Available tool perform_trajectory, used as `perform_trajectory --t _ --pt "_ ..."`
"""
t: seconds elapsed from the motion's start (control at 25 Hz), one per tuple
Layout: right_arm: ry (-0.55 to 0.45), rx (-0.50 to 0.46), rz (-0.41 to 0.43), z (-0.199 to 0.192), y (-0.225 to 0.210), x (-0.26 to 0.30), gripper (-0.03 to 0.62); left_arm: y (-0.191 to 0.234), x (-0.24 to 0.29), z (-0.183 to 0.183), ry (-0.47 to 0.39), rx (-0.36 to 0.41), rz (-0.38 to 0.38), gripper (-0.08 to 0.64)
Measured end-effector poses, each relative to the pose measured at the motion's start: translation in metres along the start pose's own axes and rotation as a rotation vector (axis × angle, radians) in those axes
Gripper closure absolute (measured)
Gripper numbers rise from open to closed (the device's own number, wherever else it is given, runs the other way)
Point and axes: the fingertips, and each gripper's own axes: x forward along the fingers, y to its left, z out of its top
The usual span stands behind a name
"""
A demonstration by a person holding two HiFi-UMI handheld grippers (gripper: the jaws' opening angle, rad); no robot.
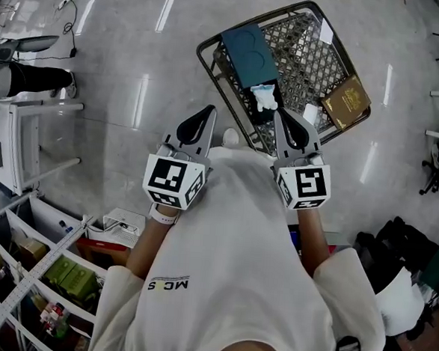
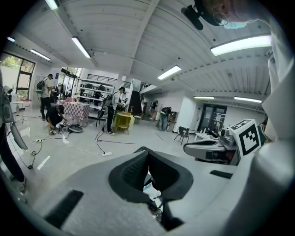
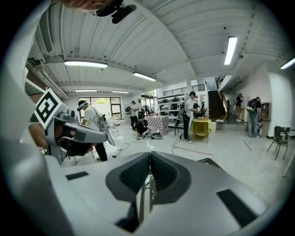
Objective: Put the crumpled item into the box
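1. Head view is showing you holding both tools low against your white shirt (image 1: 229,247). The left gripper (image 1: 207,114) and the right gripper (image 1: 281,117) are both aiming at the wire basket (image 1: 310,57) on the floor.
2. In the left gripper view your fingers (image 2: 131,173) are pressing together on nothing; the pale scrap showing through the slot beneath them is lying farther off. In the right gripper view the fingers (image 3: 133,175) are meeting too, with only basket wire showing through.
3. Beyond both tips, the crumpled item (image 1: 264,97), white and pale blue, is sitting inside the basket at the near end of the dark teal box (image 1: 247,53), clear of both grippers.
4. As a judgement, the item is lying either in that box's near part or just against it. These pictures are not settling which, so how much of the job remains is staying open.
5. Your shirt is covering the basket's near corner. A brown booklet (image 1: 346,102) is resting on the far rim.
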Motion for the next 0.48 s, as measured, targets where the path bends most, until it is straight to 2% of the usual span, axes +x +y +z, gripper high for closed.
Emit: perform_trajectory --t 0.48 --pt "0.018 0.014 -0.014 -0.0088 -0.0014 -0.0034 0.572 -0.0048 -0.0061 -0.0048 0.003 -0.012 0.004 0.537"
